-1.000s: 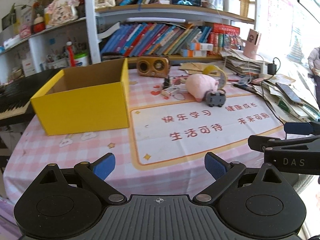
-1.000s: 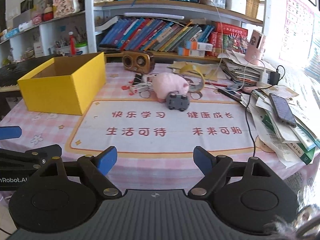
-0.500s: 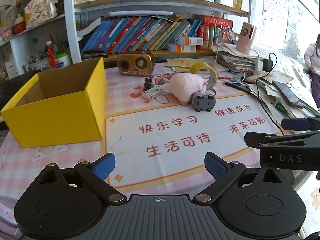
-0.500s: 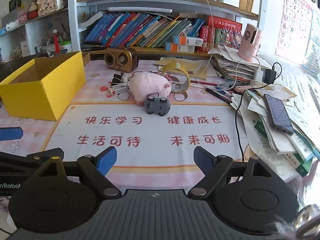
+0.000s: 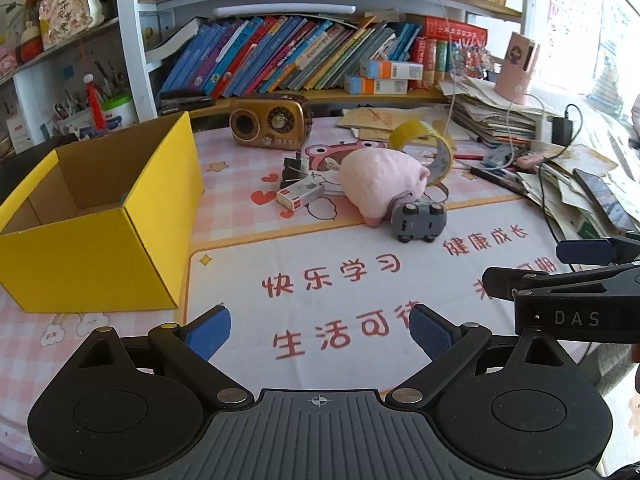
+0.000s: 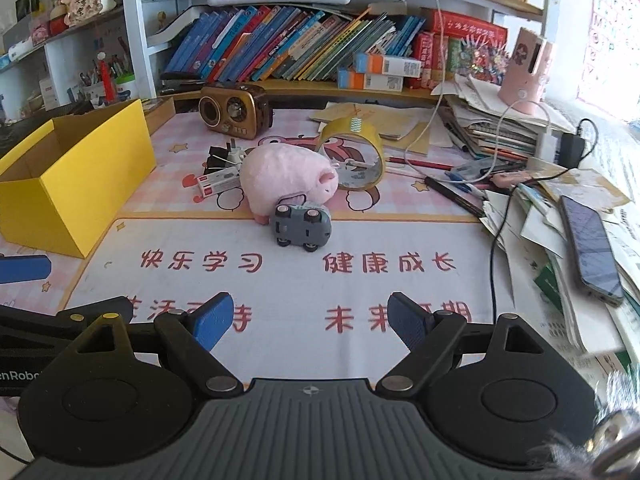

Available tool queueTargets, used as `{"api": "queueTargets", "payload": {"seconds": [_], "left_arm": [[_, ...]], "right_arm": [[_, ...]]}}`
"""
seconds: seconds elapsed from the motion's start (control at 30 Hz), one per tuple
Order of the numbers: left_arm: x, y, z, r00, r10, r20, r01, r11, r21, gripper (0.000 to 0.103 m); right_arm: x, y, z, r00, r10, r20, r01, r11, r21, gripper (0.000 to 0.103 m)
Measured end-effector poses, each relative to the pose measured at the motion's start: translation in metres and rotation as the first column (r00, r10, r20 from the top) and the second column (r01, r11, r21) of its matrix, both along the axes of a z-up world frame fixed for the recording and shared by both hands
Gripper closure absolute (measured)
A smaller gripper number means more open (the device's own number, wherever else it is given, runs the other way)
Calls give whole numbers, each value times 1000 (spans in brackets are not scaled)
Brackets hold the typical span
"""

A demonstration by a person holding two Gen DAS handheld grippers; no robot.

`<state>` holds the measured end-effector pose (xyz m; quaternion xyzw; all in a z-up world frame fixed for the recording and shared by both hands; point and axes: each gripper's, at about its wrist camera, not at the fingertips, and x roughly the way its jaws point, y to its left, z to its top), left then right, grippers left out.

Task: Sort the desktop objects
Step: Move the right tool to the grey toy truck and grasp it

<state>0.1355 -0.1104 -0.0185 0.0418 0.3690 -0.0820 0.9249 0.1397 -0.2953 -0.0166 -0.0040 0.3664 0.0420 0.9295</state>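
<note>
My left tool and right tool are both spread, holding nothing. The grey toy car touches the pink plush pig.

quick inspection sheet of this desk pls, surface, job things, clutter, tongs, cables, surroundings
surface: pink checked cloth with a white printed mat on top
job's things: open yellow box at left, no items visible inside; pink plush touching grey toy car; tape roll on edge behind the plush; small white box; black clip
clutter: paper pile at right with a phone on it; pens
grippers: left tongs and right tongs both open, empty, low over the mat
cables: black cable and white cable at right
surroundings: bookshelf; brown radio
</note>
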Motion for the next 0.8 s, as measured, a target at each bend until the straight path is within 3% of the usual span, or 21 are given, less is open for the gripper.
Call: {"api": "queueTargets", "payload": {"seconds": [0.4, 0.8], "left_arm": [[27, -9, 1, 992, 126, -16, -125, 991, 46, 5], [54, -20, 0, 984, 179, -23, -177, 980, 88, 5]], "right_arm": [[67, -14, -15, 996, 77, -49, -73, 994, 83, 20], [135, -4, -49, 991, 92, -97, -88, 995, 50, 22]]}}
